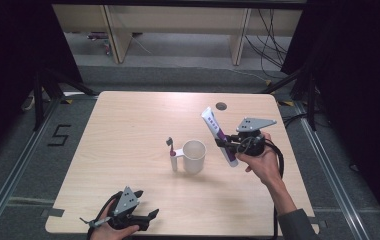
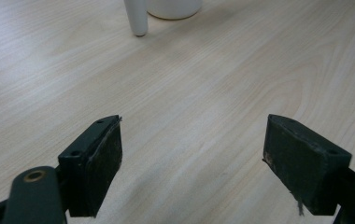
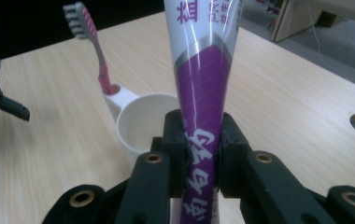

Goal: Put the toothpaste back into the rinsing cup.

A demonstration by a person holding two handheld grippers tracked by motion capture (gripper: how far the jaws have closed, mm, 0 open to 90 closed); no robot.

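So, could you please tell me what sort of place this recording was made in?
Probably a lab set up for recording handling tasks, not a home. A bare wooden table stands on grey carpet between metal floor rails, dark curtains hang at both sides, and loose cables trail by plain desks behind.

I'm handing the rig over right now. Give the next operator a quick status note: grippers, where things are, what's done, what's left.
Right gripper: shut on the toothpaste tube, held off the table to the right of the cup.
Left gripper: open, holding nothing, low over the table's near edge.
Toothbrush: standing head up in the holder on the cup's handle.
Done: tube picked up, toothbrush in place.
Left: probably set the tube into the cup, then let go.
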